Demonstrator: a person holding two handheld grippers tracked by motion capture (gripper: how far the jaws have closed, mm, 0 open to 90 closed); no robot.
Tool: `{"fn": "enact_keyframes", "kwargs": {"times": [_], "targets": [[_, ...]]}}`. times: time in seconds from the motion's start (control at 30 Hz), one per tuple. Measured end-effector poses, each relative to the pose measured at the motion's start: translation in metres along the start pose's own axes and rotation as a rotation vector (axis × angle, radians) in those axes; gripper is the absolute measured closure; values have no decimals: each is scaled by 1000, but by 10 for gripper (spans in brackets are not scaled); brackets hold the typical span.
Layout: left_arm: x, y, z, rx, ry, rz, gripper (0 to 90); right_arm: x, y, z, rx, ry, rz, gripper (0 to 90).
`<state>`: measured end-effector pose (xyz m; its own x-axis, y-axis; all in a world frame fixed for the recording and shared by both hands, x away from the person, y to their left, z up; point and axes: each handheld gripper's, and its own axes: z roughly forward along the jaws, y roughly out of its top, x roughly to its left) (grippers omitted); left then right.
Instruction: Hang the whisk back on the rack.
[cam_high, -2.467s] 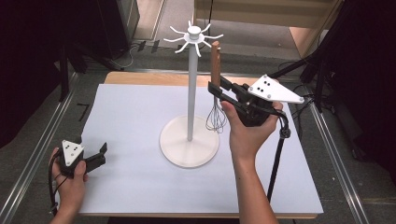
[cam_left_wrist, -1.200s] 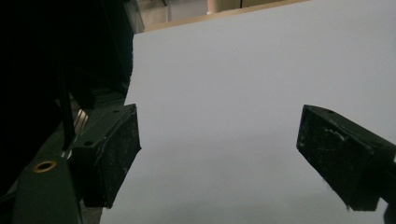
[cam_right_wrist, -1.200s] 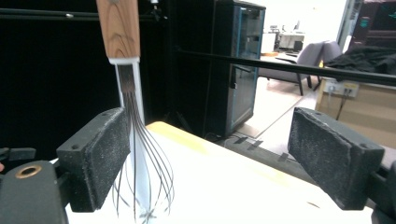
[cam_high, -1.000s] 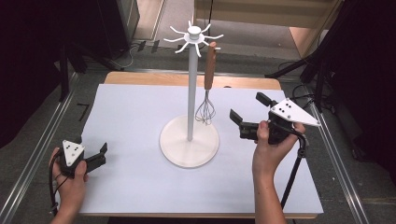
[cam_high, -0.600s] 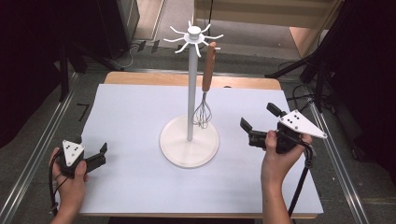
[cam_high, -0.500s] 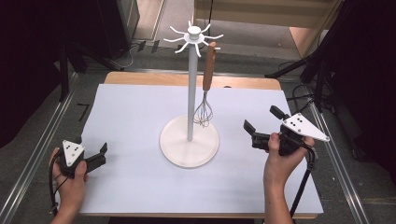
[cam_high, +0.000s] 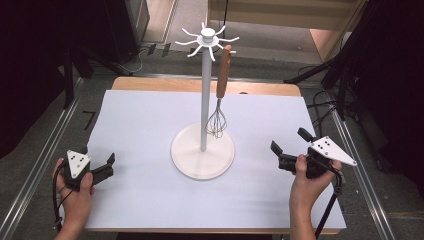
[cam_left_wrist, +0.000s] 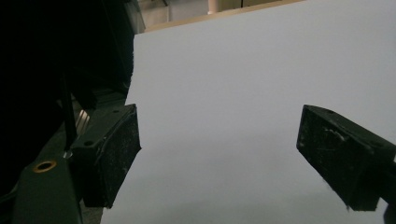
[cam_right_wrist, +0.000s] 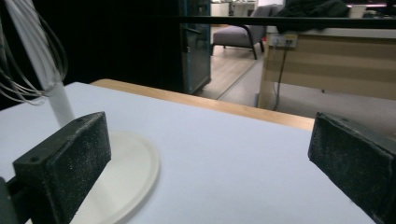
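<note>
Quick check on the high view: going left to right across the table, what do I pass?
left gripper → white stand → whisk hanging from a hook → right gripper

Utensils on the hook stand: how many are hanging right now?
1: a whisk with a wooden handle hangs from a right-side hook of the stand. The other hooks look bare.

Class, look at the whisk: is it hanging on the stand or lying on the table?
Hanging. The whisk dangles by its wooden handle from a hook of the white stand, wire end down above the round base, with both grippers well away from it.
</note>
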<state>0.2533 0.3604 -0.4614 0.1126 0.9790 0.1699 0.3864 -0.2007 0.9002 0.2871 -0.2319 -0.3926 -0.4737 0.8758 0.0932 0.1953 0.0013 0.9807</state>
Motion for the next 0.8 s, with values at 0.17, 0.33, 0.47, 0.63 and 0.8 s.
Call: {"fn": "enact_keyframes", "kwargs": {"times": [0.17,0.33,0.47,0.63,0.8], "targets": [[-1,0,0,-1,1,2,143,-3,-13,-3,21,-54,-32,0],[-1,0,0,0,0,2,143,-10,-28,-7,37,-67,-9,0],[0,0,0,1,0,0,143,-18,-39,-11,54,-80,11,0],[0,0,0,0,-1,0,144,-26,-48,-15,67,-93,27,0],[0,0,0,0,-3,-2,143,-35,-58,-22,79,-118,55,0]]}}
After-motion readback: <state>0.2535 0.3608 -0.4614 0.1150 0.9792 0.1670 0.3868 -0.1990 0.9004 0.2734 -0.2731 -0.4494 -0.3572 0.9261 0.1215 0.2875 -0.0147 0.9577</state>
